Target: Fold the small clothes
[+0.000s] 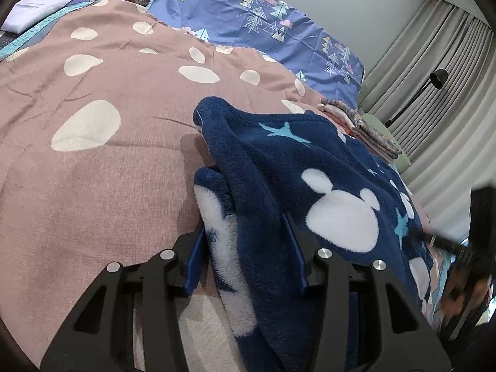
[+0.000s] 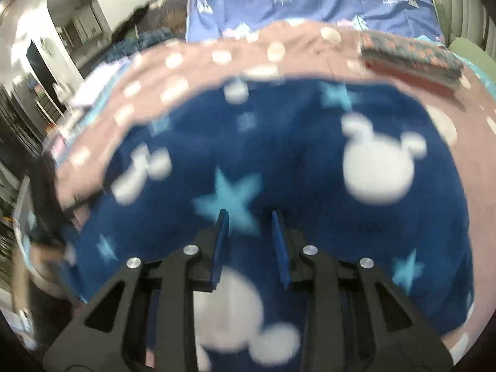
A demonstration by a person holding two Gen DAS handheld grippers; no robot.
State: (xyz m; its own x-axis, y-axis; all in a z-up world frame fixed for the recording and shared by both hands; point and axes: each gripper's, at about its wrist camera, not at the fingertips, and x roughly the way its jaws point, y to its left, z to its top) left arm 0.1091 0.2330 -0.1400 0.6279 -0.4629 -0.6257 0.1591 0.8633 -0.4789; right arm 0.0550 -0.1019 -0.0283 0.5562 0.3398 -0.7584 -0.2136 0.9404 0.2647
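Left tongs (image 1: pixel 245 235) clamped on a bunched fold of the navy fleece garment (image 1: pixel 310 170), which lies on the pink spotted bedspread (image 1: pixel 93 170). Right tongs (image 2: pixel 249 232) hang over the fleece, jaws apart, nothing between. Folded clothes pile (image 1: pixel 362 127) just beyond.

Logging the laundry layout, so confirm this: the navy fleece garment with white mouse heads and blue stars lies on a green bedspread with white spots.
Not quite. The navy fleece garment lies on a dusty pink bedspread with white spots, not a green one. The left wrist view shows this clearly. The rest stands.
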